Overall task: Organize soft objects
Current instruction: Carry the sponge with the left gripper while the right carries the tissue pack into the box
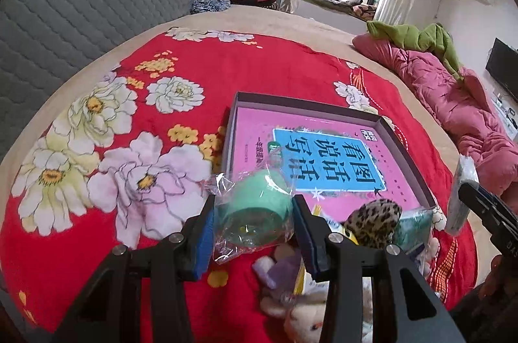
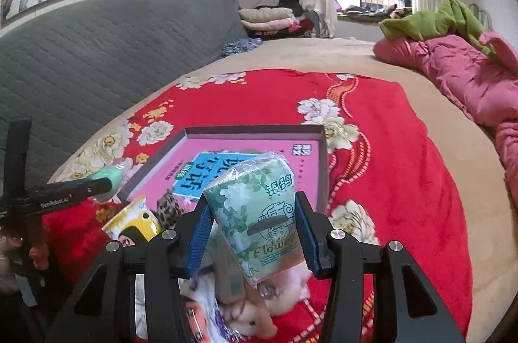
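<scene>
Your left gripper [image 1: 254,215] has its jaws pinched on a green roll [image 1: 255,207] sealed in a clear plastic wrapper, held clear of the red floral blanket [image 1: 106,129] just in front of the near left corner of the box; the roll lies on its side with its round end face turned toward your camera, so its long axis runs away from you toward the box. Your right gripper [image 2: 252,233] has its jaws clamped on a pack of tissues [image 2: 255,213] printed with green and white flowers, held in the air above the near edge of the box, standing roughly on end with its long axis running up and leaning away from you, its printed face toward the camera. The shallow grey box [image 2: 319,168] sits open on the blanket and holds only a pink book with a blue title panel [image 1: 323,155], lying flat on its floor. Nearer you than the box, a heap rests on the blanket: a leopard-print soft item [image 1: 372,220], a yellow and white packet [image 2: 132,218], and pale plush toys [image 2: 259,310] under your jaws. Beyond the blanket the bed carries a pink quilt [image 2: 459,74] with a green garment [image 2: 433,19] on top.
</scene>
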The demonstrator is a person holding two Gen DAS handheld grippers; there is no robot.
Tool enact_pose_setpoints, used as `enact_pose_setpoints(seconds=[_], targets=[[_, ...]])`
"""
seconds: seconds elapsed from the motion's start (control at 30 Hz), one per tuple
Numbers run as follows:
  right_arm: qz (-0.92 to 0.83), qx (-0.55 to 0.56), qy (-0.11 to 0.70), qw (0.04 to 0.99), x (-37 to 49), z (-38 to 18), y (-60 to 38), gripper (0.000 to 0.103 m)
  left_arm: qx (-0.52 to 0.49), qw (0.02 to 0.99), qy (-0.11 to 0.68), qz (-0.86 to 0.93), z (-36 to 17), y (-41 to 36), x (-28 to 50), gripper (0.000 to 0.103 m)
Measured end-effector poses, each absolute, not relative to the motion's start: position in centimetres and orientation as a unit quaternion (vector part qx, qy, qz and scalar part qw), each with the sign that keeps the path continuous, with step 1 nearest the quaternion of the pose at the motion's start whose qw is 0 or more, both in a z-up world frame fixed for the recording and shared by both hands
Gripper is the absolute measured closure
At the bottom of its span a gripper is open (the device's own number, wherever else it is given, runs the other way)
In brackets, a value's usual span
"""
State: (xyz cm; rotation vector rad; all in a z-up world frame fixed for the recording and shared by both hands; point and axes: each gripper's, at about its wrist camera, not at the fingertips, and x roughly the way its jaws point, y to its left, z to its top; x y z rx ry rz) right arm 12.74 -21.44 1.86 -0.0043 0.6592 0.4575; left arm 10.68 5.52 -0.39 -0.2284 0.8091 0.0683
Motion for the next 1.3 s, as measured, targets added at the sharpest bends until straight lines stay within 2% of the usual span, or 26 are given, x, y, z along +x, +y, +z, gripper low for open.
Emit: enact_pose_setpoints(seconds=[0.43,0.73,1.3], targets=[[0.219,-0.005,0.305,0.927,18.0,2.3,-20.7,0.053,-0.096,0.912,0.397,0.035,-1.1,4.4,15.9,0.058],[0.213,-0.049,0.347,0.912,20.9,-0.2,-19.5,0.053,-0.087,0.903,0.419,0.042,-2.9,4.1,18.7,0.058],[0.187,-0.104,0.414,0.885,22.1,-4.4,-18.0,0.052,-0.07,0.894,0.44,0.043,-4.5,3.8,18.8,0.058]])
